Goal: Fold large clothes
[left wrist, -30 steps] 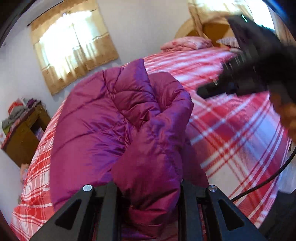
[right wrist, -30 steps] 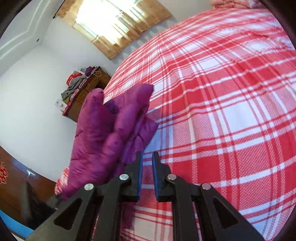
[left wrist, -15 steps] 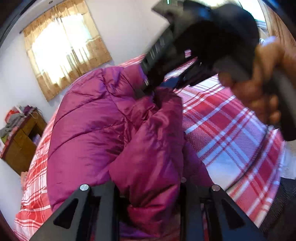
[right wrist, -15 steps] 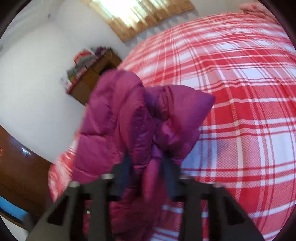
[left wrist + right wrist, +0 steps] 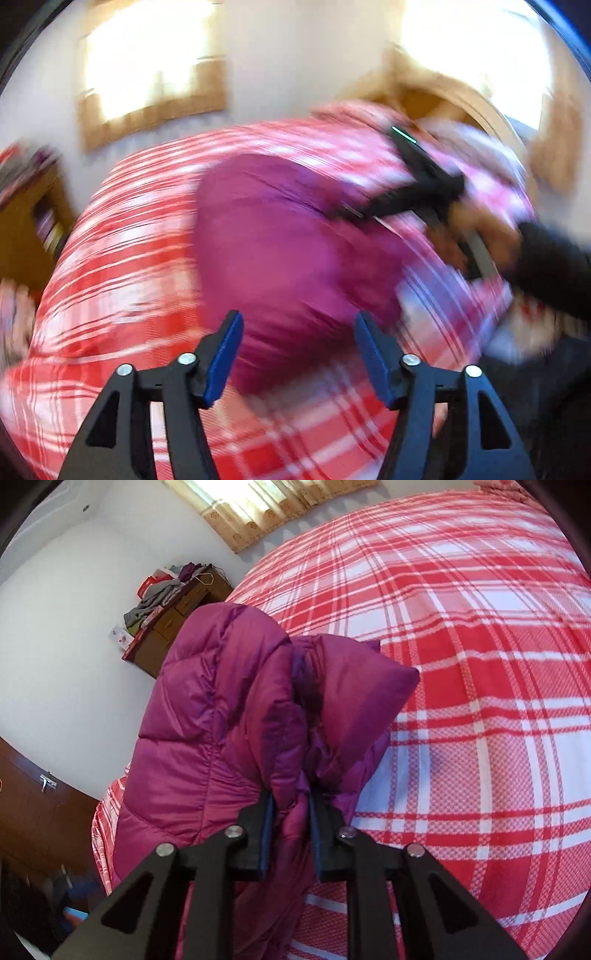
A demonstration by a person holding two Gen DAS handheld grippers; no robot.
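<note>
Jacket point(image 5: 221, 716): a magenta quilted puffer lying on the red-and-white plaid bedspread point(image 5: 480, 664); shiny fabric, stitched into padded panels, bunched into upright folds with a darker purple crease between them.
Jacket position: toward the side of the bed nearest the wooden cabinet point(image 5: 173, 627), its lower part running out of the right wrist view at the bottom edge.
Right gripper point(image 5: 290, 834): fingers pressed in on a gathered fold of the jacket, the cloth squeezed between the blue pads and bulging above them.
Left gripper point(image 5: 298, 354): fingers spread wide, blue pads point(image 5: 223, 358) facing each other with nothing between them; it hovers over the near edge of the jacket point(image 5: 280, 240).
Right gripper from the left view point(image 5: 354, 214): its black body reaches onto the far right part of the jacket, gripped by the person's hand point(image 5: 476, 229) in a dark sleeve.
Hard to make out: the left wrist view is heavily smeared, so quilting, folds and the plaid bedspread point(image 5: 122, 258) blur together; the jacket looks like one rounded mound there, probably flatter than it seems.
Hidden: the pinched fold's edge is covered by the right fingers.
Background: curtained window point(image 5: 266, 506) and cluttered cabinet top, clear only in the right view.
</note>
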